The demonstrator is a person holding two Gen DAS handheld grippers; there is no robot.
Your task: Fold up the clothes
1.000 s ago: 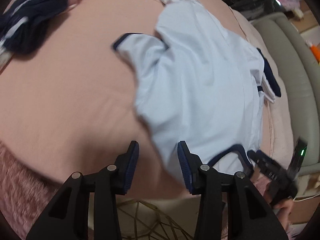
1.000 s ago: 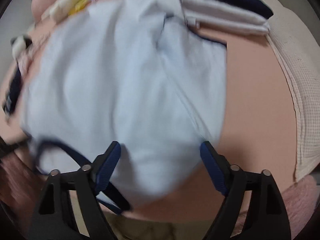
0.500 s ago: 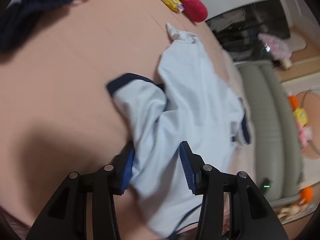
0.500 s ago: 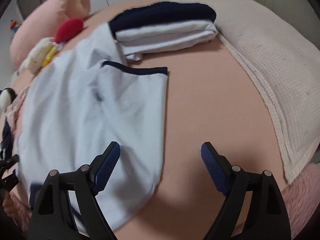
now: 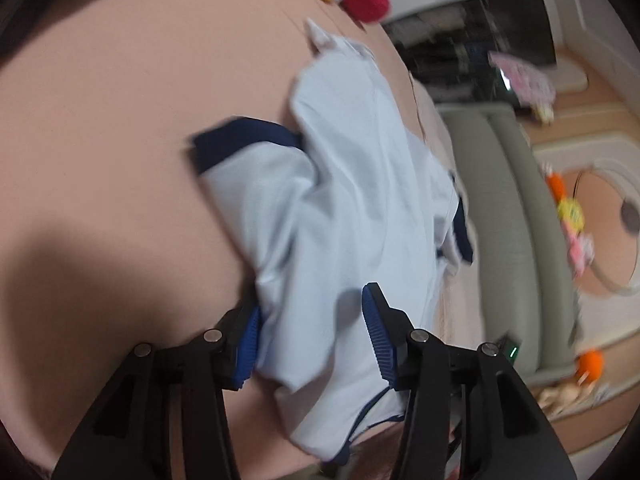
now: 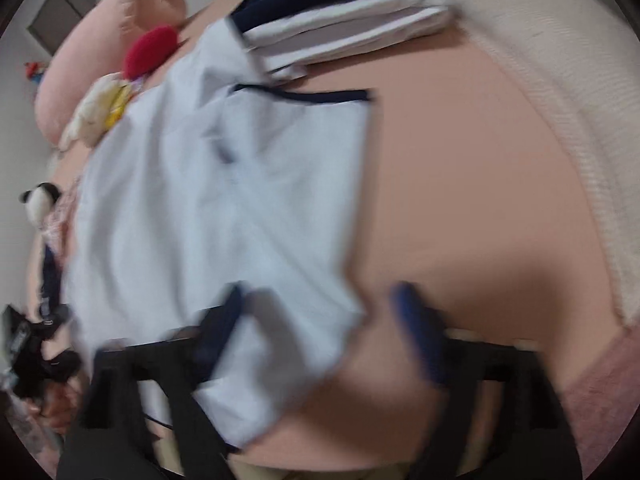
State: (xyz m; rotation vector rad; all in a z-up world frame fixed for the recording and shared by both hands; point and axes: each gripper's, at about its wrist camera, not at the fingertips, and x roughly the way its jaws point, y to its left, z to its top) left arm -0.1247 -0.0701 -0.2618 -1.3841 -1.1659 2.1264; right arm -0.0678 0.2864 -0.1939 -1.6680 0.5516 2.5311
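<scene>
Lying crumpled on pink bed sheet (image 5: pixel 100 128): pale blue shirt (image 5: pixel 352 200), navy-trimmed; left gripper (image 5: pixel 310 346) and right gripper (image 6: pixel 320 332) both just opening, fingers straddling its near hem, not pinching.

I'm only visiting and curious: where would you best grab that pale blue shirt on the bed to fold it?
Probably by the near shoulder edges of the pale blue shirt, coming from the near side, one pair of tongs per side. The left tongs already straddle a raised fold there. The right tongs, jaws just widened, straddle the other near corner. Raised edges let a finger slip under.
</scene>
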